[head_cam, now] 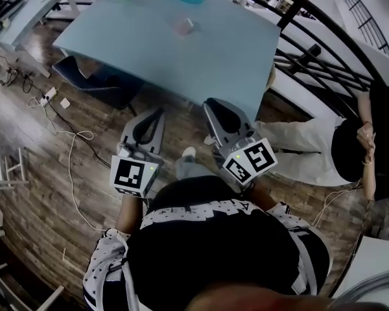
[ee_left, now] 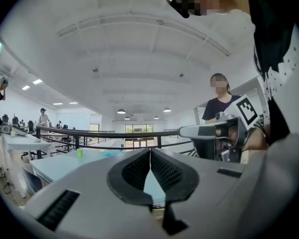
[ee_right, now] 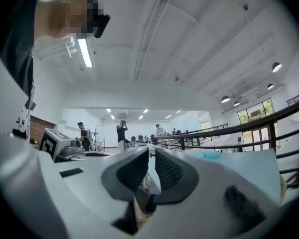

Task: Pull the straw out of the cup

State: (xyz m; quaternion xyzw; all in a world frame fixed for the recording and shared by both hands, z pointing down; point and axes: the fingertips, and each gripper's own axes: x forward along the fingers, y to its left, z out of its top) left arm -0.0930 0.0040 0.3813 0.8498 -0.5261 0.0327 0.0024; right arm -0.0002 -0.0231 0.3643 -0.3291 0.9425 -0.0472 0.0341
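Meanwhile, the left gripper (head_cam: 159, 112) and the right gripper (head_cam: 210, 103) were held clenched and empty near the body, well apart from the cup (head_cam: 185, 26) set on the table (head_cam: 240, 57).

Head view: the cup (head_cam: 185, 26) on the table (head_cam: 233, 57) is too small to show whether it holds a straw. The picture's top edge cuts off the table's far side. The right edge cuts off the seated person (head_cam: 350, 149).
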